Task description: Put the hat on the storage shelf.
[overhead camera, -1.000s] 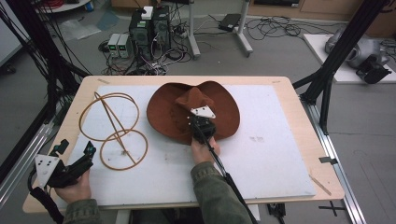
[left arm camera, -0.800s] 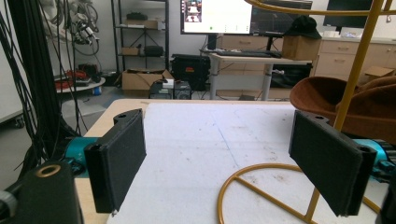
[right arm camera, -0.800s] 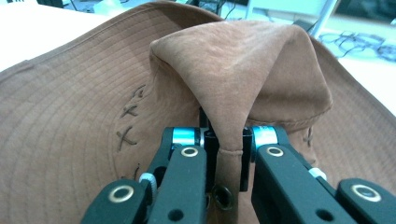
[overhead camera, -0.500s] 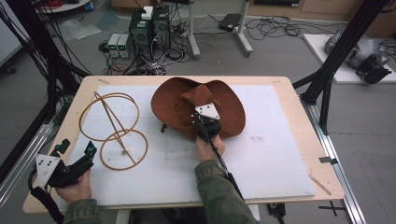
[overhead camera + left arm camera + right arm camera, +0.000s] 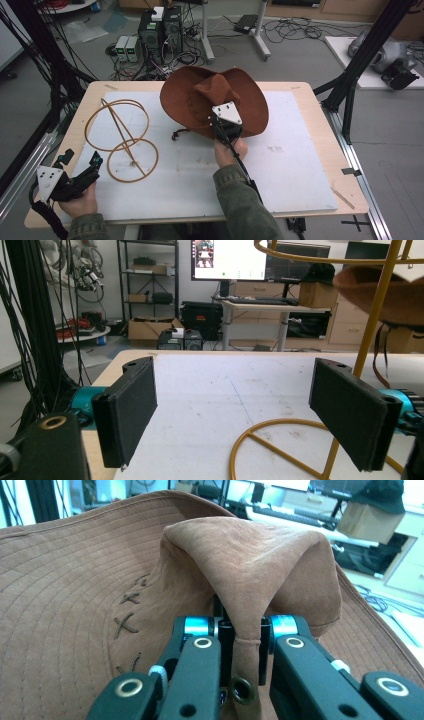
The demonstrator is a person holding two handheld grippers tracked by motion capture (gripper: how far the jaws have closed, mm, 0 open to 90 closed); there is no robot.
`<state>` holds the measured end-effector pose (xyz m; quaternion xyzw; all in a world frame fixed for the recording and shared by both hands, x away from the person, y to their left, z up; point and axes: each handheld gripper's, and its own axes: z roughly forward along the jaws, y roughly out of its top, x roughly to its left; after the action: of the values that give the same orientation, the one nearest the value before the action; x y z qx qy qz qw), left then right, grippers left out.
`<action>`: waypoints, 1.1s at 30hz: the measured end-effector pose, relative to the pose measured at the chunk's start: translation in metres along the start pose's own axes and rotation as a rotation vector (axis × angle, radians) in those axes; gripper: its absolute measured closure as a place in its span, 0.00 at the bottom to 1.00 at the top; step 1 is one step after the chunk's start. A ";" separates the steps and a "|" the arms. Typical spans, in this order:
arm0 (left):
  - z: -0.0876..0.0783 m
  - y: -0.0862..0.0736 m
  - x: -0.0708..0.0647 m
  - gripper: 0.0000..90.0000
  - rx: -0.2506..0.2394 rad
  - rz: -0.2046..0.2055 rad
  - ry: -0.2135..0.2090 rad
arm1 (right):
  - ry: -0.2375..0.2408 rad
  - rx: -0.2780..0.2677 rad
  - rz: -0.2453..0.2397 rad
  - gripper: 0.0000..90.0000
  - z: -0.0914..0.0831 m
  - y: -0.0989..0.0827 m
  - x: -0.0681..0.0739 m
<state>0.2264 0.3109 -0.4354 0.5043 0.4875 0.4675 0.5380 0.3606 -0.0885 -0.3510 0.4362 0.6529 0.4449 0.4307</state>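
Note:
A brown wide-brimmed hat (image 5: 200,95) hangs lifted and tilted above the far middle of the table. My right gripper (image 5: 226,131) is shut on the crown of the hat (image 5: 240,565), whose pinched fabric stands up between the jaws. A yellow wire stand (image 5: 122,140) of two rings joined by a rod rests on the white mat at the left; its rod and base ring show in the left gripper view (image 5: 280,440). My left gripper (image 5: 80,167) lies low at the near left corner, open, with nothing between its pads (image 5: 127,405).
A white mat (image 5: 290,165) covers most of the wooden table (image 5: 345,200). The hat's dark cord (image 5: 177,134) dangles onto the mat. Black frame posts stand at both sides, and computers and cables sit on the floor beyond the far edge.
The right gripper has risen with the hat in its grip; the hat has come up off the mat and tilted, brim raised toward the far side. The left gripper has stayed put.

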 end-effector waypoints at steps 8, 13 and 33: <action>0.000 0.000 -0.001 0.22 -0.001 0.004 -0.005 | 0.020 -0.080 -0.007 0.97 -0.013 0.026 -0.003; 0.000 0.000 -0.002 0.22 0.001 0.004 -0.010 | 0.018 -0.110 -0.010 0.97 -0.017 0.037 -0.004; 0.000 0.000 -0.003 0.22 -0.002 0.004 -0.014 | 0.042 -0.239 -0.008 0.96 -0.036 0.080 -0.005</action>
<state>0.2260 0.3076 -0.4349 0.5080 0.4824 0.4655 0.5408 0.3424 -0.0827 -0.2656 0.3697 0.6059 0.5269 0.4675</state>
